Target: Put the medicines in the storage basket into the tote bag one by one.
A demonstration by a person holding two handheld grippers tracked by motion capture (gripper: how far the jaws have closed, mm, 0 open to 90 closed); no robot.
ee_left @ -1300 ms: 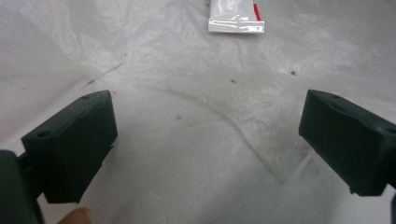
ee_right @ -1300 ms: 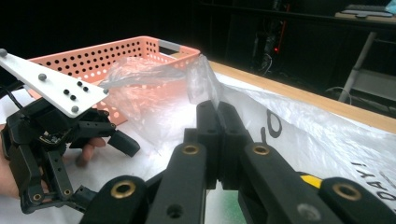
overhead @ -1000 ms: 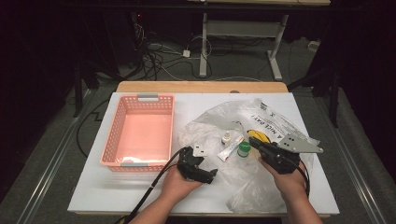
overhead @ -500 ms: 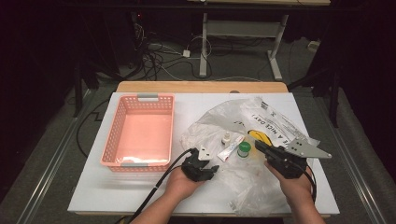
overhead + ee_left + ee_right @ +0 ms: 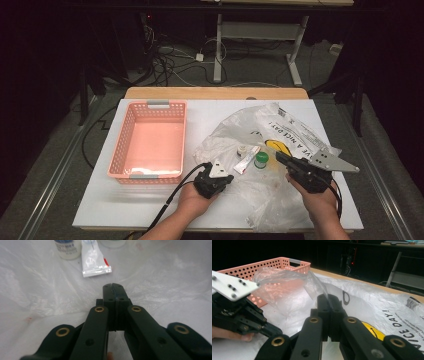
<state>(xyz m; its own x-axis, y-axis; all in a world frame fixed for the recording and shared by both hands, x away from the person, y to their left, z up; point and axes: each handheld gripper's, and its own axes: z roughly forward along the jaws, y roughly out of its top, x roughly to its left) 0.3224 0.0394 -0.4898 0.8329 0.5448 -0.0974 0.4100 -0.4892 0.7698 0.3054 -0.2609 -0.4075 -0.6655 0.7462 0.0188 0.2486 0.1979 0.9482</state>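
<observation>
1. The left gripper (image 5: 223, 178) has its jaws pressed flat together. In the left gripper view their tips lie on the near part of the plastic bag (image 5: 45, 290); whether any film is caught between them cannot be told.
2. The right gripper (image 5: 329, 301) also has its jaws pressed together, and they pinch a thin fold of the plastic bag, which rises from the jaw tips as a clear, crumpled sheet (image 5: 287, 287).
3. The plastic bag (image 5: 280, 130) is taken as the landmark: it lies spread and wrinkled on the right half of the white table (image 5: 100, 205), printed with a yellow smiley and black lettering.
4. On the bag's near middle lie a small white tube (image 5: 246, 160), a white bottle (image 5: 241, 149) just beyond it, and a green-capped jar (image 5: 261, 159) just right of the tube.
5. In the left gripper view the tube (image 5: 93, 261) lies just ahead of the jaw tips, with the bottle (image 5: 67, 248) beside it.
6. Left of the bag stands a pink basket (image 5: 129, 145), its left wall near the table's left side.
7. Both hands come in at the bag's near edge: the left hand (image 5: 192, 202) at its left corner, the right hand (image 5: 320, 205) on the bag's right part.
</observation>
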